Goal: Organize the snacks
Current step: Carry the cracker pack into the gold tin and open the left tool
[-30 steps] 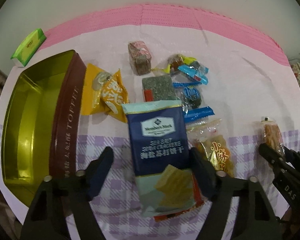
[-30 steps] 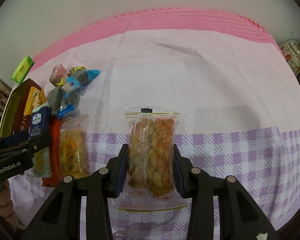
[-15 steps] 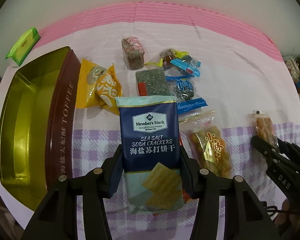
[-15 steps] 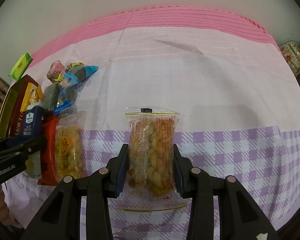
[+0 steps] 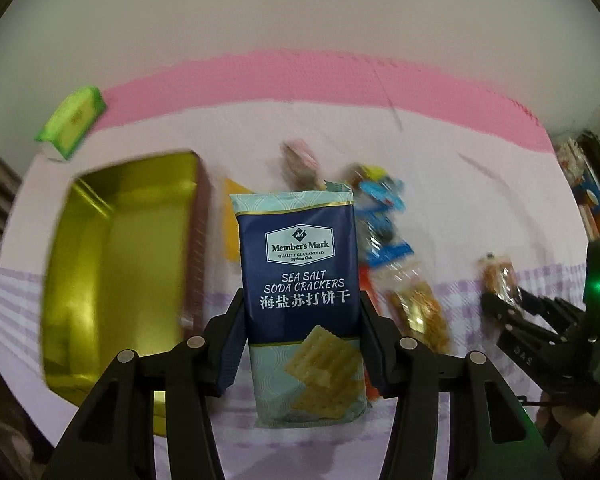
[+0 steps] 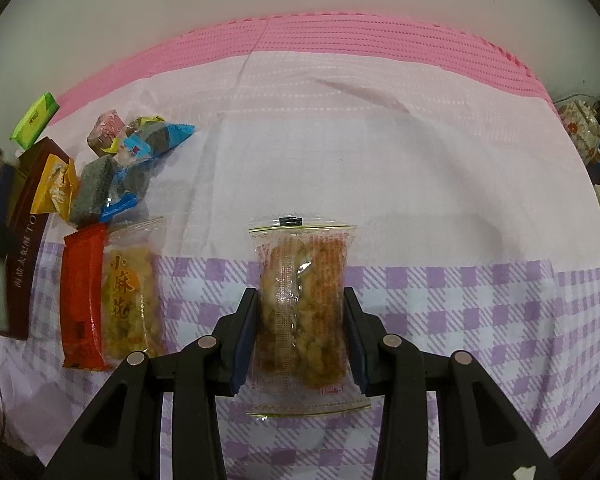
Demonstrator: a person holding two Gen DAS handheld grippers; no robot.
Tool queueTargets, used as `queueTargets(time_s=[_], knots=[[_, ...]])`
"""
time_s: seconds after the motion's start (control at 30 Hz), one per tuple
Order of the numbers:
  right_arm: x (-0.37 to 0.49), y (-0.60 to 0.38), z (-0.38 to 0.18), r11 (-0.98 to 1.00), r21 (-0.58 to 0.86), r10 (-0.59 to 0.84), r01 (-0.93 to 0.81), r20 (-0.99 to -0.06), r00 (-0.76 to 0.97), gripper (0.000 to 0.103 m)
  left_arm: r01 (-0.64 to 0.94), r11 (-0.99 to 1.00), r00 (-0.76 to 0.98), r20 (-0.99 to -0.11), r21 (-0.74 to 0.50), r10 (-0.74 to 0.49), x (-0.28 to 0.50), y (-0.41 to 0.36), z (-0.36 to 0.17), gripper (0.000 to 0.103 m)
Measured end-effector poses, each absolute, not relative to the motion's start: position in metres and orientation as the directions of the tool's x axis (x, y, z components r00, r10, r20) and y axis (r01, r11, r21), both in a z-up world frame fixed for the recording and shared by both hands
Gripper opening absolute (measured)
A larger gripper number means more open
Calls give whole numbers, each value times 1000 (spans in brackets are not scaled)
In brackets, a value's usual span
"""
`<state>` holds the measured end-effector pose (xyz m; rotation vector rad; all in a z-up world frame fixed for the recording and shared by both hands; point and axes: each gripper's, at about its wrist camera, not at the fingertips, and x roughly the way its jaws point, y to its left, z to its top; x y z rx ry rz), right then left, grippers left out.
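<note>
Snacks mostly unsorted: toffee tin point(image 5: 112, 264) at nine o'clock stands empty. Left gripper point(image 5: 300, 344) is clamped on a soda cracker pack point(image 5: 300, 304), lifted clear. Loose packets point(image 6: 112, 184) remain on the cloth (tin-side). Right gripper point(image 6: 300, 340) pinches a fried twist packet point(image 6: 302, 304), centre.

Each wrist camera looks steeply down along its own black gripper fingers, close above the pink and lilac checked tablecloth point(image 6: 460, 208). Both views share the open gold-lined rectangular tin point(image 5: 116, 264) and the pile of wrapped snacks point(image 6: 132, 152).
</note>
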<state>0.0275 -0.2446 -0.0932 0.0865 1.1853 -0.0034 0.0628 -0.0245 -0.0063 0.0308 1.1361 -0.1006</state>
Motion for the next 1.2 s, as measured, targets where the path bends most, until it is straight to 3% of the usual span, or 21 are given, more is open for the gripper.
queueTargets(time_s=[0.3,0.6,1.2], knots=[[34,-241,-94,998,42,20,51,-931,364,37,-1,999,433,-900,54,49,74,55,7,52],[42,-240,-93,998,25,2,63,-938,346,38,-3,980,352,-917,197,186,75,119,-34,52],[52,-242,-94,997,21,-4,76,-950,312,38,74,957,283,-926,280,249,65,146,-78,52]])
